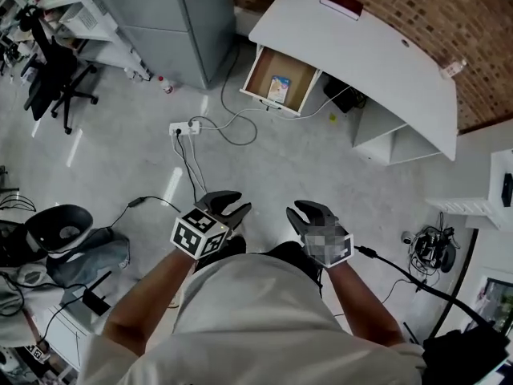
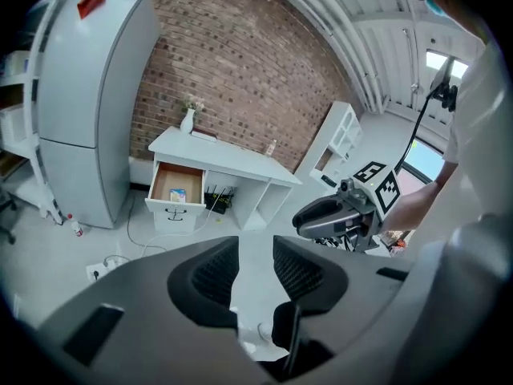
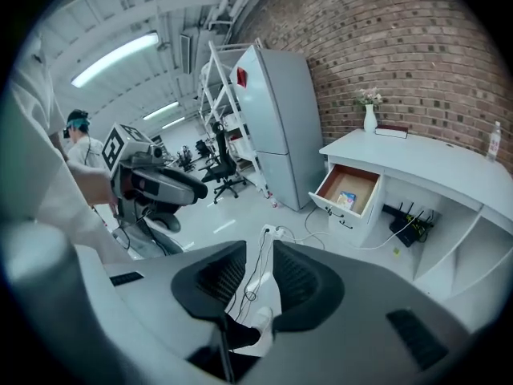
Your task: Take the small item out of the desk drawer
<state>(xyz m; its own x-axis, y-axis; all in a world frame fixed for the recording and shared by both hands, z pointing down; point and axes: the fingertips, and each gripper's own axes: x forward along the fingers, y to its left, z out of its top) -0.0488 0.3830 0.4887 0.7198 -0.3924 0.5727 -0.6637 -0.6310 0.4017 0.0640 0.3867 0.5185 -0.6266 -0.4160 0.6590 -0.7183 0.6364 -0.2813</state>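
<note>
Two grippers are held over the floor, well apart from the one desk (image 1: 385,58): the left gripper (image 1: 238,208) and the right gripper (image 1: 300,212). Each is seen with jaws apart and nothing between them. One drawer (image 1: 258,77) is pulled out; one small item (image 1: 280,87) lies inside it.

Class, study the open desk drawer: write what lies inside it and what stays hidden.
Inside the open drawer lies one small flat packet, blue and pale, on the brown bottom; nothing else shows. The drawer's rear runs under the white desk, so that part is covered.
</note>
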